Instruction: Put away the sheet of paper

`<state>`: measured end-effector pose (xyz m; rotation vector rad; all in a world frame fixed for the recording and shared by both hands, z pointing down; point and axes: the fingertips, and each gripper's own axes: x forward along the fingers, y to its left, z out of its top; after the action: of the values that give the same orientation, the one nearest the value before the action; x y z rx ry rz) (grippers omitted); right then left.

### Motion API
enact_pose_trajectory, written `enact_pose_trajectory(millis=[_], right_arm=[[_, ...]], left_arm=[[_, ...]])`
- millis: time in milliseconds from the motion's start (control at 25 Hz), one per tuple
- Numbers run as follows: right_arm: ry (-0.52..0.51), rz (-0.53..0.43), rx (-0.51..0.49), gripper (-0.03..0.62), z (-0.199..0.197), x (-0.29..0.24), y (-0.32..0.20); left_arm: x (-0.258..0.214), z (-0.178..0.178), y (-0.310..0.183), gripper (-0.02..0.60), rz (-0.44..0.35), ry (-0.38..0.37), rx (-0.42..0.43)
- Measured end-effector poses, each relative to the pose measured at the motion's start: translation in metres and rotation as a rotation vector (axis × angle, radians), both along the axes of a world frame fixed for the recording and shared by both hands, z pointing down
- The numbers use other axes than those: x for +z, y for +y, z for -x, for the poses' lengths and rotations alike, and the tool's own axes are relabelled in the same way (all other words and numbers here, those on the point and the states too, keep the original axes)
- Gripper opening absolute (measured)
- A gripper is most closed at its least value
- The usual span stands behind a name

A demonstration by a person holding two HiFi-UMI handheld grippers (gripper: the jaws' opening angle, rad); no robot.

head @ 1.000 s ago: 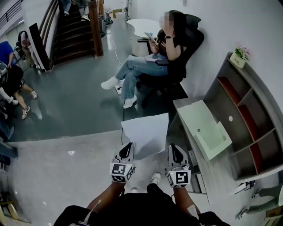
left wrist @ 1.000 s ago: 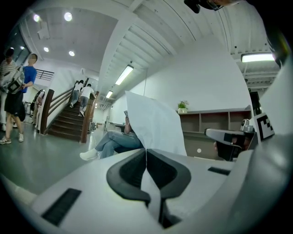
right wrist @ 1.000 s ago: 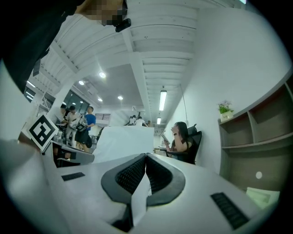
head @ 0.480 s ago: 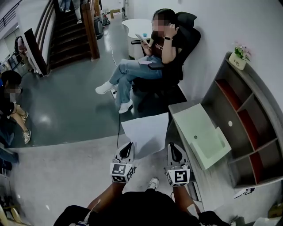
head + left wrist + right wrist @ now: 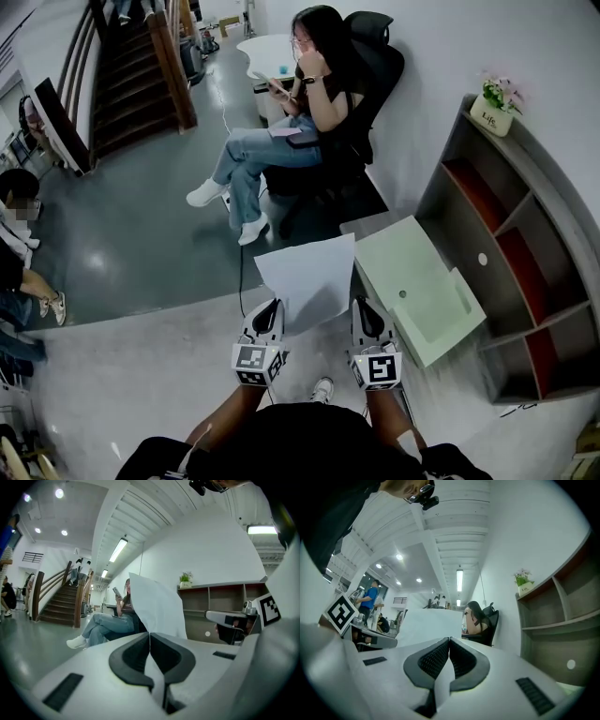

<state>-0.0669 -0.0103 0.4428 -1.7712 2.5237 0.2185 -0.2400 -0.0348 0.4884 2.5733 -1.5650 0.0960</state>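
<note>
A white sheet of paper (image 5: 307, 279) hangs in the air in front of me, held by its near edge between both grippers. My left gripper (image 5: 272, 308) is shut on the sheet's near left corner, and the paper (image 5: 159, 606) rises from between its black pads. My right gripper (image 5: 361, 307) is shut on the near right corner, with the paper (image 5: 427, 623) standing up from its closed jaws. To the right stands a grey shelf unit (image 5: 511, 234) with red-backed compartments, and a pale green tray (image 5: 417, 286) lies on the grey desk beside it.
A person sits in a black office chair (image 5: 375, 84) just beyond the paper, legs stretched left. A small potted plant (image 5: 495, 103) tops the shelf unit. A wooden staircase (image 5: 131, 84) rises at far left, and other people sit at the left edge.
The view has shifted: the seated person, the desk and the shelf unit have slid left and slightly up. The paper and both grippers keep the same hold and place in view.
</note>
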Motion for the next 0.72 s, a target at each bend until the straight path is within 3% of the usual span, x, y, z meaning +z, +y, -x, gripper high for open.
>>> enact_pose_trajectory(millis=[720], right_arm=[[-0.01, -0.004, 0.071, 0.023, -0.066, 0.002, -0.049]], left_arm=[[0.001, -0.071, -0.067, 0.009, 0.007, -0.018, 0.074]])
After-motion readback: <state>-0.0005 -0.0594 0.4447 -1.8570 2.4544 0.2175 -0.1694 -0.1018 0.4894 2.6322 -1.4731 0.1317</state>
